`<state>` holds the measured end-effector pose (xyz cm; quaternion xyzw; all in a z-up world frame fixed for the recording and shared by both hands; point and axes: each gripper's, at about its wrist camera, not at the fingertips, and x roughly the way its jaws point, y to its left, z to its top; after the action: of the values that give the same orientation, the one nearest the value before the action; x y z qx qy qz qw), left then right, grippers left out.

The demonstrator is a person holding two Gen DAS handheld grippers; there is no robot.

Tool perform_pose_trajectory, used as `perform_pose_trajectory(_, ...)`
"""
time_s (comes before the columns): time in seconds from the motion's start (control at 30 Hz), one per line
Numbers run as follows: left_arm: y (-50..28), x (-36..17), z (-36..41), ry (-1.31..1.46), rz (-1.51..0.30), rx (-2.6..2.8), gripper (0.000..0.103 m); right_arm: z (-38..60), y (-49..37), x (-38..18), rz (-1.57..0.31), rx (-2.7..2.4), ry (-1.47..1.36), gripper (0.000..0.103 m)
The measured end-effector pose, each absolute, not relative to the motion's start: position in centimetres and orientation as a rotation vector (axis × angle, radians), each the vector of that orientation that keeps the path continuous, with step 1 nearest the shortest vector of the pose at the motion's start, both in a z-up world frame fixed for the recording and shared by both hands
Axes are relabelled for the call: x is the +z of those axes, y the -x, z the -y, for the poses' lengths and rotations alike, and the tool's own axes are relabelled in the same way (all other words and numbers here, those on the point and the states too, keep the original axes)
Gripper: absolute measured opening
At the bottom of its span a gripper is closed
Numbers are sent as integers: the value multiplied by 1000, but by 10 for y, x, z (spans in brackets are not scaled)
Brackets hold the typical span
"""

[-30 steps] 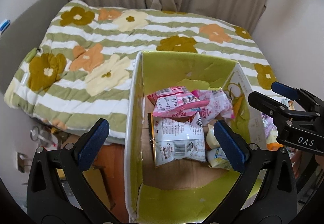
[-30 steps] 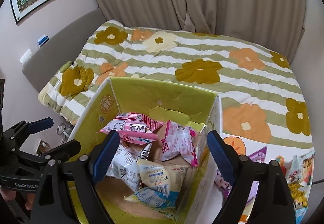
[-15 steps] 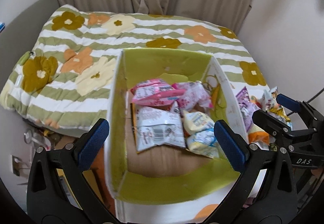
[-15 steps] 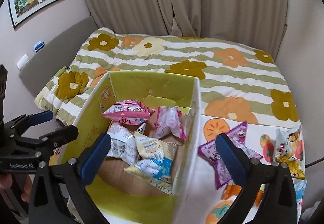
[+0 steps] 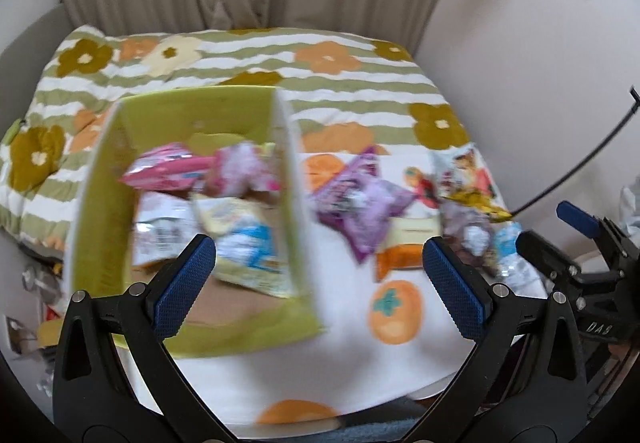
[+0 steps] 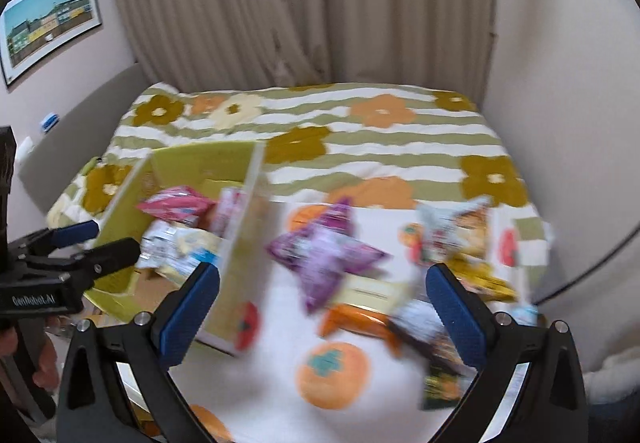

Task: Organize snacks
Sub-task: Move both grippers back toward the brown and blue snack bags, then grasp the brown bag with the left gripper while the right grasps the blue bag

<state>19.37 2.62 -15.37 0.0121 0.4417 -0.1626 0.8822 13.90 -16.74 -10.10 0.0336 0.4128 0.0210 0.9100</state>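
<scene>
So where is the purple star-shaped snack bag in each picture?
Left wrist view: the purple snack bag lies right of centre, on the white cloth just right of the green box.
Right wrist view: the same bag lies near the centre, right of the box.
Shared landmark: the green box.

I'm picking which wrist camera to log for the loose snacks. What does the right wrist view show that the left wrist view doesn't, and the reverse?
Only the right wrist view shows the framed picture on the wall and the left gripper from the side, open.

Only the left wrist view shows the full inside of the green box, down to its near wall, and the right gripper, open.

Both show the purple packet and orange packet lying outside the box on the fruit-print cloth, and pink packets inside. Both views are motion-blurred.
</scene>
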Motion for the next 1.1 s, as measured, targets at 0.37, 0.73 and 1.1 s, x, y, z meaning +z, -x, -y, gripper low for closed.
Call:
perform_pose_trajectory(0.37,-173,-184,121,-122,-948,-469,102,290,-88,-124,-897,-64,-49,103)
perform_pose_trajectory(0.73,-200,-272,213,-330,-1092,-512,102,331,-77,-180,-996,-148,-29,103)
perform_pose_trajectory(1.1,-211,-325,247,-492,-1135,-534,102,312,-97,-230,-1040,-164,111,103)
